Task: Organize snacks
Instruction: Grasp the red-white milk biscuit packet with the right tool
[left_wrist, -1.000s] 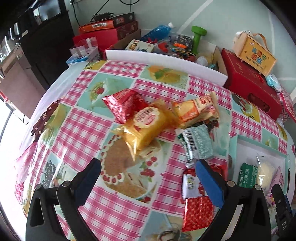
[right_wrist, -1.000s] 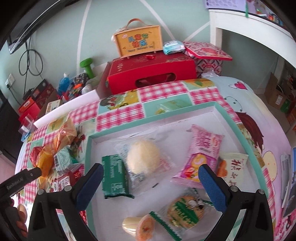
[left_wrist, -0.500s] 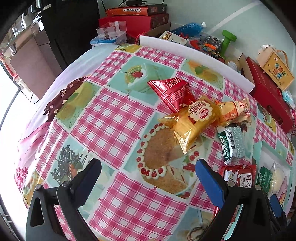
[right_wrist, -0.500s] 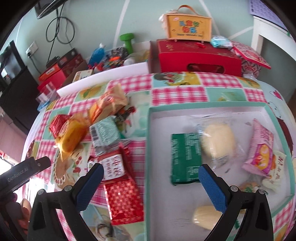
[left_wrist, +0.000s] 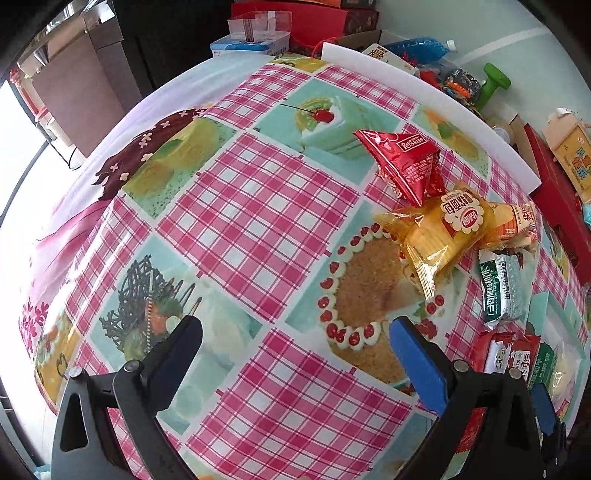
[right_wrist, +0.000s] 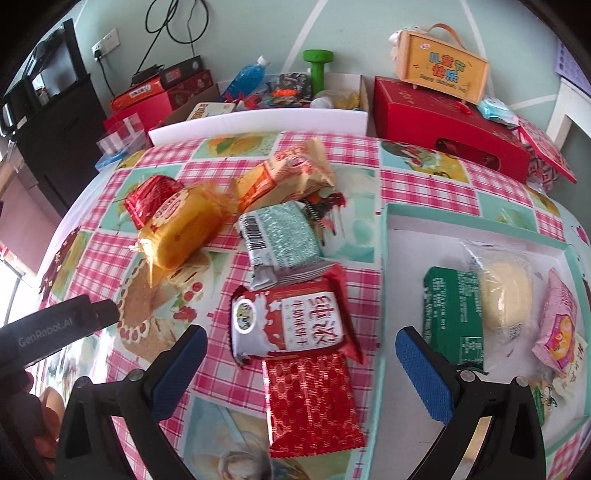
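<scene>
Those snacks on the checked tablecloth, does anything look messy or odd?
Yes: outside the white tray, packets lie heaped askew, the red-and-white packet overlapping the red foil packet.

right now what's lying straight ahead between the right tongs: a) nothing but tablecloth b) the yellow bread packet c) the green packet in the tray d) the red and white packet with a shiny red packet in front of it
d: in the right wrist view the red and white packet and the shiny red packet lie on the tablecloth between the open right tongs, while the green packet sits off to the side in the tray.
</scene>
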